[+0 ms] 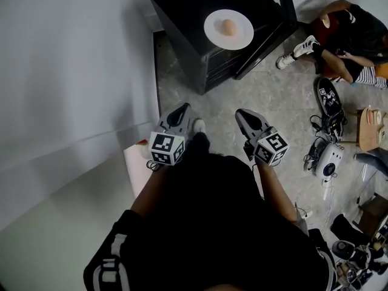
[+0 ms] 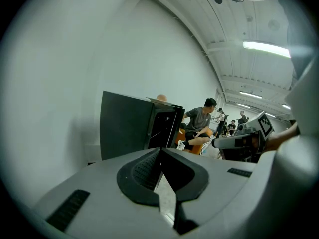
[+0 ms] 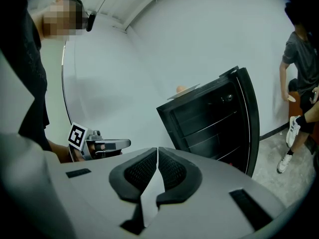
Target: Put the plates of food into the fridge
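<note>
A white plate (image 1: pixel 228 29) with a round tan piece of food (image 1: pixel 228 26) lies on top of a low black fridge (image 1: pixel 188 11), whose door (image 1: pixel 270 38) stands open to the right. My left gripper (image 1: pixel 180 109) and right gripper (image 1: pixel 242 114) are side by side, well short of the fridge, and point toward it. Both are shut with nothing between the jaws. In the left gripper view the closed left gripper (image 2: pixel 160 149) faces the fridge (image 2: pixel 124 126), with the food (image 2: pixel 161 97) peeking over its top. In the right gripper view the right gripper (image 3: pixel 157 149) faces the fridge (image 3: pixel 209 123) and the plate (image 3: pixel 182 92).
A white wall (image 1: pixel 73 71) runs along the left, close to the fridge. A person (image 1: pixel 345 35) sits on the floor right of the open door. Cables, devices and boxes (image 1: pixel 327 156) lie on the floor at the right. A white box (image 1: pixel 136 162) stands by my left leg.
</note>
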### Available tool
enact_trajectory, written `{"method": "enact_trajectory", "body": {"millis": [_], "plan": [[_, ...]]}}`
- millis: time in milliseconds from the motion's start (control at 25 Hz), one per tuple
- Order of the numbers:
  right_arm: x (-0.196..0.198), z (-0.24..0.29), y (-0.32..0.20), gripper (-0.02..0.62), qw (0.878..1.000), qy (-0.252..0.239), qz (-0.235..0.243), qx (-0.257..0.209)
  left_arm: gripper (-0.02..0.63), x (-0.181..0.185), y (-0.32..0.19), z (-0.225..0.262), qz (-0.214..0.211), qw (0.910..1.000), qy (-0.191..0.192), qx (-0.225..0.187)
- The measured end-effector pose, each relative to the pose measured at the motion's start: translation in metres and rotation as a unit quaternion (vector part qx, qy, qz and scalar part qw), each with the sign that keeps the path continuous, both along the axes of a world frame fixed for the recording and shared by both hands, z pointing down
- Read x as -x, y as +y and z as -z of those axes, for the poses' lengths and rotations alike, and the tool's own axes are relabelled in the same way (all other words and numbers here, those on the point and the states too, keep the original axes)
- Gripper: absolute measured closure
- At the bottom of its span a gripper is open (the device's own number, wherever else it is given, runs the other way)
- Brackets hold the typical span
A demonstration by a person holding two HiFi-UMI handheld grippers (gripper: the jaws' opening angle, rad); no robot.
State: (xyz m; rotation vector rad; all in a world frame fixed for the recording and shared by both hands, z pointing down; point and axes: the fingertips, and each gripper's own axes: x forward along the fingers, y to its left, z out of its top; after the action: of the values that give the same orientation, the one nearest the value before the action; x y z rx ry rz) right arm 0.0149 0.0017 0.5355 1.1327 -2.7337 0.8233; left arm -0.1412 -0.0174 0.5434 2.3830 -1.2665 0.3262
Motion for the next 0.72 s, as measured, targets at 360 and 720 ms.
{"method": "enact_trajectory", "body": {"millis": [360, 720], "plan": [[0.015, 0.014, -0.03, 0.569, 1.0, -0.009, -0.006, -0.014, 0.583, 0.007, -0.037, 0.008, -0.022, 0.9997, -0.002, -0.008], [0.004, 0.022, -0.048, 0.569, 1.0, 0.006, -0.002, -0.023, 0.583, -0.011, -0.049, 0.015, -0.028, 0.9996, 0.003, -0.007]]}}
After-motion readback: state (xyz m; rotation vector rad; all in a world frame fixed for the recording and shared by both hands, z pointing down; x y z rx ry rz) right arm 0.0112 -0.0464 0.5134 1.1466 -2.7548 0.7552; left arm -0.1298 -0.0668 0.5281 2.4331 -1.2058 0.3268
